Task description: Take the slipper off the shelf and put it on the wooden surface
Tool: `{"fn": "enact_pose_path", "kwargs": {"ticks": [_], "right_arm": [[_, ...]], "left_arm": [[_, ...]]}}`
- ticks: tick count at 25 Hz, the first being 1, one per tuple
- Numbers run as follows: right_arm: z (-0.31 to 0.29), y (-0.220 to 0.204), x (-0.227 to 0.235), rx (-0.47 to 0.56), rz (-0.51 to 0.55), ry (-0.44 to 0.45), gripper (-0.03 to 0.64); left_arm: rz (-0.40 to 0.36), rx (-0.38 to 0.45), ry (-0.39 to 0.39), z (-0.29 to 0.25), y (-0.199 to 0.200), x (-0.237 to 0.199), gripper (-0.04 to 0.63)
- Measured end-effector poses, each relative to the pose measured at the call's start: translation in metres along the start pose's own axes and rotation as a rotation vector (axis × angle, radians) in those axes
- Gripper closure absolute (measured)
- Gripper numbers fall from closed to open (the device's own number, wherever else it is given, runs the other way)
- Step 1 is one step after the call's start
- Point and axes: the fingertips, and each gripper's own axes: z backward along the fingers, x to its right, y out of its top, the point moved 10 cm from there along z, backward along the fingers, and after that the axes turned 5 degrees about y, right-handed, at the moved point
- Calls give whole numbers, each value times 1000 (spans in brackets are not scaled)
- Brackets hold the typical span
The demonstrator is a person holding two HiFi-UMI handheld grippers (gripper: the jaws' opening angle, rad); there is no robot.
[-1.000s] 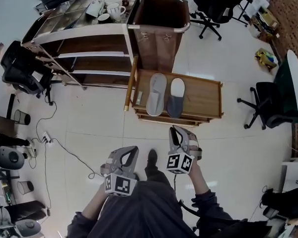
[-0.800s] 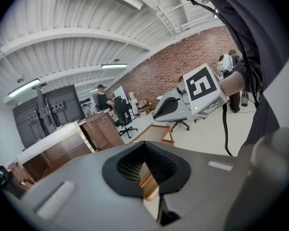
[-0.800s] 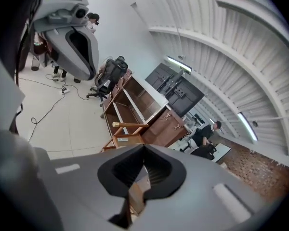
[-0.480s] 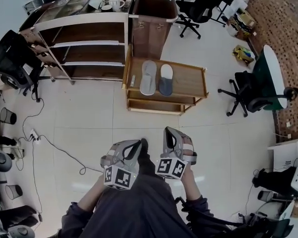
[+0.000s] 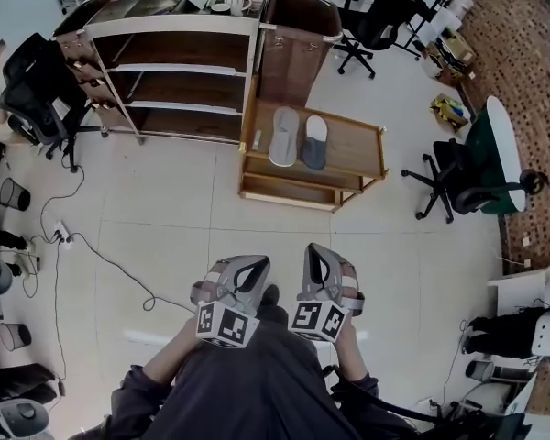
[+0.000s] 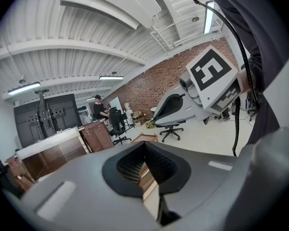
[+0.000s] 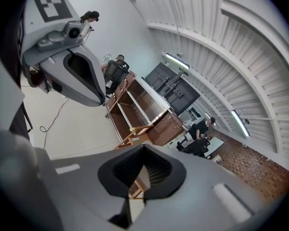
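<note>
A pale slipper [image 5: 284, 137] and a two-tone slipper [image 5: 315, 141] are shown paired on the far wooden table [image 5: 353, 149], right of the shelf [image 5: 183, 68]. The left tool [image 5: 247, 269] and right tool [image 5: 316, 257] are held near, jaws together, empty, seemingly beyond reach.

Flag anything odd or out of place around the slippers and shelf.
Nothing spilled or broken. The pale slipper and the white-and-dark slipper lie side by side on the wooden table, not on the shelf; they look mismatched. A cable trails loose across the floor.
</note>
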Motion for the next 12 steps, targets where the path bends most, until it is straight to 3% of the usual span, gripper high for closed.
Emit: {"fn": "enact_pose_path", "kwargs": {"ticks": [12], "right_arm": [[18, 6, -16, 71, -6, 61, 615]], "left_arm": [[-7, -5, 49, 16, 4, 7, 580]]}}
